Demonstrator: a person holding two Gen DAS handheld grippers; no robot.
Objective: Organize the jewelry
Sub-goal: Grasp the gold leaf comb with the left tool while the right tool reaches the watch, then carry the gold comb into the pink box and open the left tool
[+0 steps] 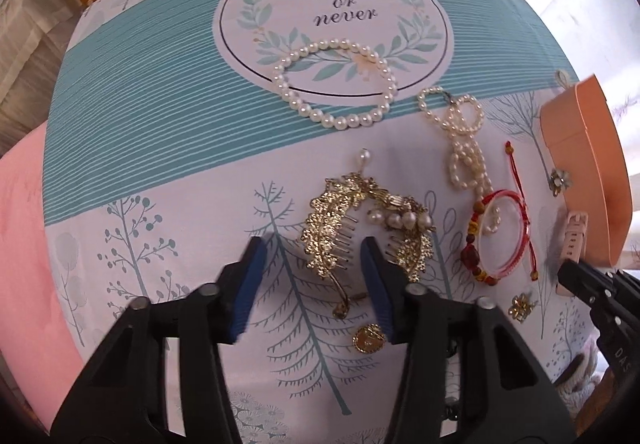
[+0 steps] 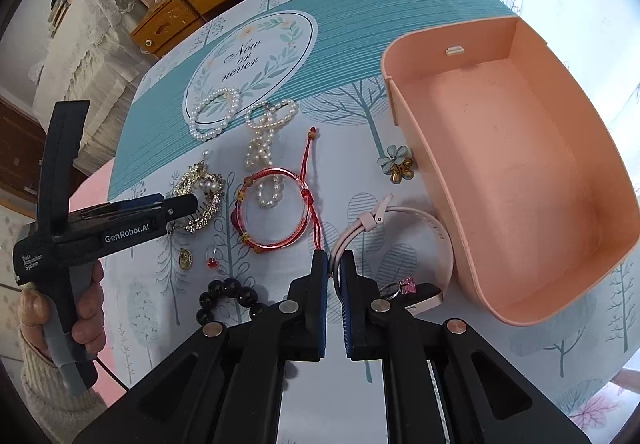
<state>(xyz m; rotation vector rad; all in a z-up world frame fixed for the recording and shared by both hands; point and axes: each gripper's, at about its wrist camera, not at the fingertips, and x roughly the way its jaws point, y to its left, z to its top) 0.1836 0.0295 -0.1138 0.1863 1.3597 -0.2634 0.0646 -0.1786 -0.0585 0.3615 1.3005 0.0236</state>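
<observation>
Your right gripper had its blue pads drawn narrow around the pale pink rubber watch strap, which ran up between them; whether they were truly biting it, the right wrist view did not settle. The pale pink smartwatch lay on the tree-printed cloth, just beside the near wall of the open peach-coloured plastic box. Its strap made a loop standing on edge, the long axis running from its case, low by your gripper, away toward the buckle end, which pointed up and left, away from you.

Your left gripper was spread wide and held nothing, straddling the gold filigree hair comb with pearls, whose teeth pointed toward your right pad.

I judged the risks as these. If you had only a pinch on one thin band, the heavy case could swing and slip free on the lift. A silver ring with a pink stone sat on the case; it could roll off onto the cloth. The box wall was close, so a low carry might knock it. On the left, closing across the comb's teeth might bend them or snag the pearls.
</observation>
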